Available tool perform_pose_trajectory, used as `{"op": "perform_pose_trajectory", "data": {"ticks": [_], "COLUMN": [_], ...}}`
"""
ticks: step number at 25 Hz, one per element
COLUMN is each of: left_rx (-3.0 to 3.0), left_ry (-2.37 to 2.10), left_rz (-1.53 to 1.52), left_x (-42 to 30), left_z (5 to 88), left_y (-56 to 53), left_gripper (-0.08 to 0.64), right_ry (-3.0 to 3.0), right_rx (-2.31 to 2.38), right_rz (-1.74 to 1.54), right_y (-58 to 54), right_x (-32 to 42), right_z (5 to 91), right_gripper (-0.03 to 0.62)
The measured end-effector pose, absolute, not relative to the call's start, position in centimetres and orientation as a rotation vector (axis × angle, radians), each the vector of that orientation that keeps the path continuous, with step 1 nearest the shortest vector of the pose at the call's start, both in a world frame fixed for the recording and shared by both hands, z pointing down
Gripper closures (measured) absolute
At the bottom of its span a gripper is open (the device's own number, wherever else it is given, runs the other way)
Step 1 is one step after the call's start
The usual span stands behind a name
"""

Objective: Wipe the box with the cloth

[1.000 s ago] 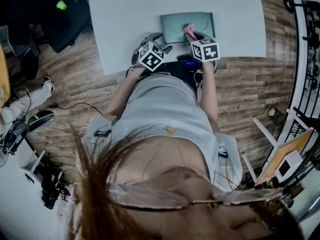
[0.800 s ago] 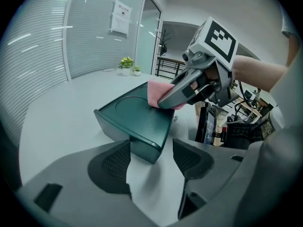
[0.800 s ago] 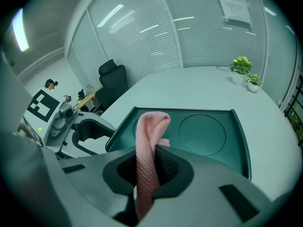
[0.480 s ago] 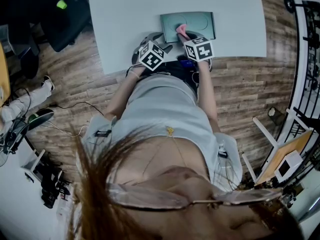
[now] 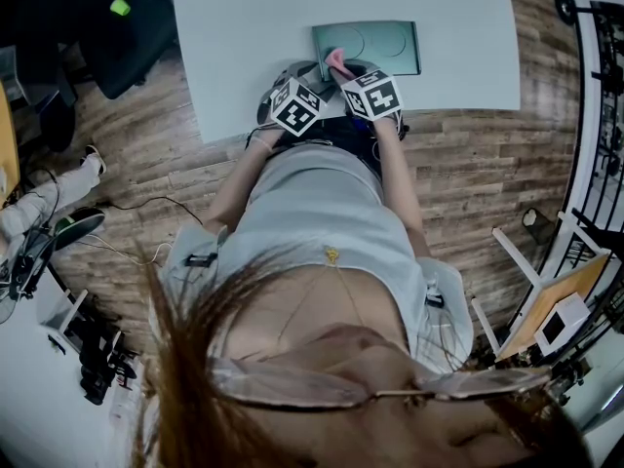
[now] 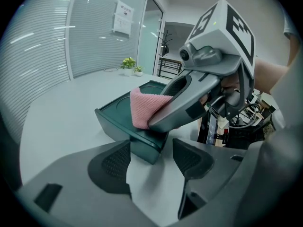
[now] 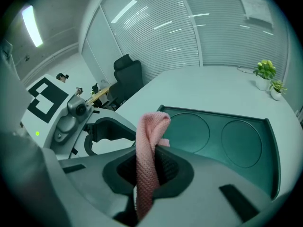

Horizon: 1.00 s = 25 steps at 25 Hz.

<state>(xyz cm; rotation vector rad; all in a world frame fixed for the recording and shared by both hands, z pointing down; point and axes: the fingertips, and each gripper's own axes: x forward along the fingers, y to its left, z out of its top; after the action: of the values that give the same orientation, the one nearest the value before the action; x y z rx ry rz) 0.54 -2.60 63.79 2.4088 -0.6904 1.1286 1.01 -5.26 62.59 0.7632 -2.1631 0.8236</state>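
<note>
**Pink cloth pressed on the dark green box**

At the left, the left gripper is held low at the near edge of the white table, with its jaws spread apart and nothing grasped. The near corner of the box is seen just ahead of the gap between them, close to the left pad. The box is laid flat on the table near that edge, and two round recesses are seen in its top. The cloth is pressed on the box's top, toward its left end as seen in the head view. To the right, the right gripper is clamped on the cloth, which is pinched between the pads and stands up beyond them in a folded loop
</note>
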Motion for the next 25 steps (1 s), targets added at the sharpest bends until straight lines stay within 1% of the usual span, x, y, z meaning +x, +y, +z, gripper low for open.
{"op": "perform_pose_trajectory", "data": {"ticks": [14, 17, 20, 25], "left_rx": [2.403, 2.412, 2.431, 2.481], "left_ry": [-0.7, -0.714, -0.757, -0.82], "left_rz": [1.142, 1.133, 1.106, 1.007], "left_x": [0.5, 0.6, 0.1, 0.1], "left_z": [63.9, 63.5, 62.6, 60.0], "left_y": [-2.7, -2.8, -3.4, -4.2], "left_gripper": [0.281, 0.282, 0.282, 0.284], "right_ry": [-2.226, -2.248, -2.293, -2.358], "right_rx": [0.728, 0.752, 0.783, 0.867], "right_rz": [0.862, 0.83, 0.73, 0.639], "right_y": [-4.6, -4.7, -5.4, -6.6], "right_x": [-0.7, -0.1, 1.0, 4.0], "right_z": [62.4, 62.1, 61.2, 59.4], "right_gripper": [0.554, 0.554, 0.554, 0.554]}}
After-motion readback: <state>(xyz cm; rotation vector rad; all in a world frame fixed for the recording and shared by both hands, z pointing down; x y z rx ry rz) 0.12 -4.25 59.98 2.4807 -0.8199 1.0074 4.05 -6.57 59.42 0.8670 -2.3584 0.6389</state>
